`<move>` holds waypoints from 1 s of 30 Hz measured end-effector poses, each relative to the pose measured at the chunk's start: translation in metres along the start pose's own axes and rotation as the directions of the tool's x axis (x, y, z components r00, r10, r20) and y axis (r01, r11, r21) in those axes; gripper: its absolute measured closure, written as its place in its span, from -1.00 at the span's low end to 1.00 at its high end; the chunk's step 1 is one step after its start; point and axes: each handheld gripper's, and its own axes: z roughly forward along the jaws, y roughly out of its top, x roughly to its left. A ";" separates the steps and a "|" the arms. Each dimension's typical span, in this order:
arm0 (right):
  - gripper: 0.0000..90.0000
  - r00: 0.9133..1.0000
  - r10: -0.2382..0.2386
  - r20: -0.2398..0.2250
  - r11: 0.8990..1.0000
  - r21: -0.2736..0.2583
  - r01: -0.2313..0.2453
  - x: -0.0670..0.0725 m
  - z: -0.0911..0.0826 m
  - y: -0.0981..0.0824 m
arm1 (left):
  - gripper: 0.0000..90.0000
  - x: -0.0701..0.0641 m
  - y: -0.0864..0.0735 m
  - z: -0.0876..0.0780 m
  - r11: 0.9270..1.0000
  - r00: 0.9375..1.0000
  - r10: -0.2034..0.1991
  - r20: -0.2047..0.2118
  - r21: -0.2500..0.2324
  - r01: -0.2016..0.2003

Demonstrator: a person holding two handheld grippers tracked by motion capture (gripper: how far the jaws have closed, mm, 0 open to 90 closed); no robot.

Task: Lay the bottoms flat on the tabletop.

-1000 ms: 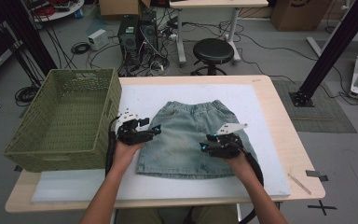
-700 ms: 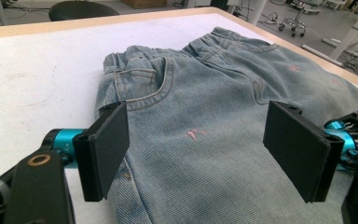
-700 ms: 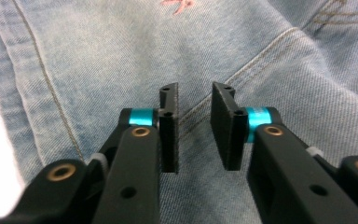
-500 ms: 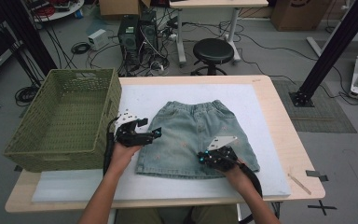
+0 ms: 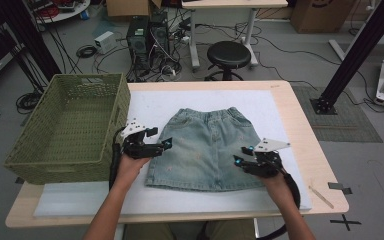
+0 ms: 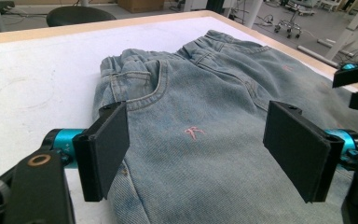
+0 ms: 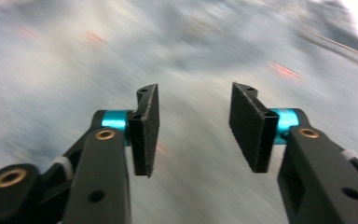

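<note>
Both tongs, left (image 5: pixel 164 145) and right (image 5: pixel 238 161), hung spread over a faded blue denim skirt (image 5: pixel 207 147); the right had just been opening, gripping nothing.

Left forearm (image 5: pixel 107 210): comes in from the bottom edge, angled up and slightly rightward.
Left hand (image 5: pixel 128 165): wrapped around the body of its gripper.
Left gripper (image 5: pixel 161 146): held low, pointing toward the right gripper; jaws spread wide, nothing pressed between the pads (image 6: pixel 109 149).
Right forearm (image 5: pixel 292 217): comes in from the bottom edge, leaning leftward.
Right hand (image 5: pixel 275 181): behind its gripper, gripping its body.
Right gripper (image 5: pixel 239 162): pointing toward the left gripper; jaws have just been opening, now partly apart, nothing clamped.
</note>
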 end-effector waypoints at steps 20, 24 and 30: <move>-0.19 0.991 0.024 0.131 0.998 0.046 -0.031 -0.030 -0.038 -0.033 | -0.50 -0.008 -0.004 -0.014 0.999 1.000 0.006 0.009 -0.035 -0.005; -0.50 0.990 0.046 0.132 0.999 0.016 -0.048 -0.030 -0.039 -0.027 | -0.50 -0.011 -0.004 -0.017 0.999 1.000 0.008 0.013 -0.039 -0.008; -0.50 0.994 0.021 0.106 0.999 -0.026 -0.019 -0.027 -0.023 -0.009 | -0.50 -0.014 -0.002 -0.021 0.999 1.000 0.013 0.018 -0.043 -0.012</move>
